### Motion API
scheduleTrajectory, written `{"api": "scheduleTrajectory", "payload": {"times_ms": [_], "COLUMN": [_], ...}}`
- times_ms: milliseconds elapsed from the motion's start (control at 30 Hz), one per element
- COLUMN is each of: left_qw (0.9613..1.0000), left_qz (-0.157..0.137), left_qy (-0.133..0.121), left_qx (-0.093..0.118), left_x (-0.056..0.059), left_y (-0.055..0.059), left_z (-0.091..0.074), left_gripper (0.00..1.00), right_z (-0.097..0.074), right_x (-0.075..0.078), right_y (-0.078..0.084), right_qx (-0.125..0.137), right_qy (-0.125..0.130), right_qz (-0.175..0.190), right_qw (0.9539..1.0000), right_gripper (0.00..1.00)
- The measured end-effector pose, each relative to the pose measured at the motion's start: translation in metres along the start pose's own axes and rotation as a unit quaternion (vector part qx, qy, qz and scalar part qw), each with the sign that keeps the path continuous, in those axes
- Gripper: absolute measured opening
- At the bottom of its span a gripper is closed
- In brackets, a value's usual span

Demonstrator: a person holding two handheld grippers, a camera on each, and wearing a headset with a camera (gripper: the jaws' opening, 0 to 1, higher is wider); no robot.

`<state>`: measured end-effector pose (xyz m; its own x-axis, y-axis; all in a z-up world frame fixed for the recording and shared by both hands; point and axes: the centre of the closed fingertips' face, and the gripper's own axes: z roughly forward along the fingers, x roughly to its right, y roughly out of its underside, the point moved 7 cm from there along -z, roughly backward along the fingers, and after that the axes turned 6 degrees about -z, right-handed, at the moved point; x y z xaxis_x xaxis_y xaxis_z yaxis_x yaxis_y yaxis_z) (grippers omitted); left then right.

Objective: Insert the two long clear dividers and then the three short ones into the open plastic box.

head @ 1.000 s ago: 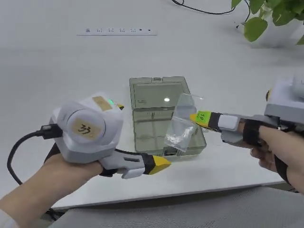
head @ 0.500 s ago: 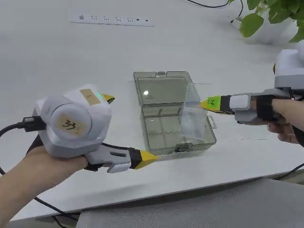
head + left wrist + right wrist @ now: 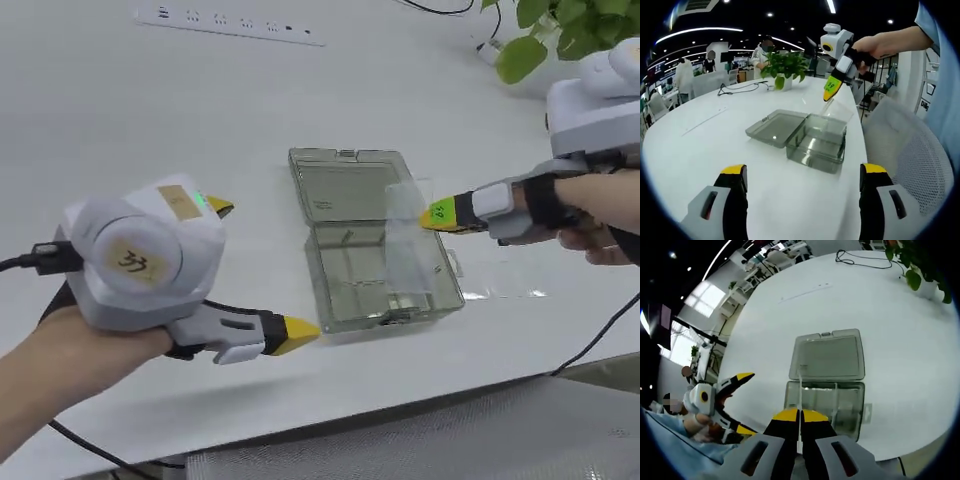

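Note:
The open plastic box lies in the middle of the white table, its lid (image 3: 345,185) flat behind its base (image 3: 350,290). My right gripper (image 3: 440,215) is shut on a clear divider (image 3: 405,250) that hangs over the right part of the base, its lower end down by the base. The right gripper view shows the divider (image 3: 799,390) edge-on between the shut jaws (image 3: 800,412), above the base (image 3: 840,402). My left gripper (image 3: 258,268) stands open left of the box, holding nothing. From the left gripper (image 3: 803,169) I see the box (image 3: 815,142) ahead.
More clear pieces (image 3: 500,293) lie on the table just right of the box. A white power strip (image 3: 230,22) lies at the far edge, and a potted plant (image 3: 560,35) stands at the back right. The table's front edge runs close below the box.
The head camera has shifted. My right gripper has carried the divider from the box's front right corner to over the right side of the base, and it hangs straighter now. The left gripper stays open.

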<state>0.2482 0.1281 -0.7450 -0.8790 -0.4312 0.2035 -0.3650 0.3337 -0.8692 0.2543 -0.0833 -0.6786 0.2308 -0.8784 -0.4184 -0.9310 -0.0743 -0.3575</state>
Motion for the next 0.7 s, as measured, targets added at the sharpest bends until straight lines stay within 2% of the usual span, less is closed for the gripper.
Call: {"api": "scheduleTrajectory", "payload": {"times_ms": [100,233,367,500,700], "left_qw": [1.0,1.0,0.9998,0.9997,0.9995], "left_qz": [-0.003,-0.008,-0.018,-0.023,-0.028], "left_qy": [0.002,0.006,0.006,0.009,0.01], "left_qx": [0.0,0.002,0.007,0.008,0.012], "left_x": [-0.005,-0.011,-0.014,-0.015,-0.017], "left_y": [0.003,0.007,0.01,0.013,0.016], "left_z": [-0.002,-0.004,-0.004,-0.004,-0.004], "left_gripper": [0.95,0.94,0.93,0.93,0.93], "right_z": [0.006,0.014,0.019,0.023,0.027], "right_x": [0.002,0.009,0.011,0.006,0.005], "right_y": [-0.002,-0.005,-0.008,-0.005,-0.008], "right_qx": [-0.028,-0.063,-0.075,-0.105,-0.125], "right_qy": [0.02,0.031,0.036,0.034,0.04], "right_qz": [-0.004,0.009,0.016,0.02,0.016], "right_qw": [0.9994,0.9975,0.9964,0.9937,0.9912], "right_gripper": [0.02,0.02,0.02,0.02,0.02]}}
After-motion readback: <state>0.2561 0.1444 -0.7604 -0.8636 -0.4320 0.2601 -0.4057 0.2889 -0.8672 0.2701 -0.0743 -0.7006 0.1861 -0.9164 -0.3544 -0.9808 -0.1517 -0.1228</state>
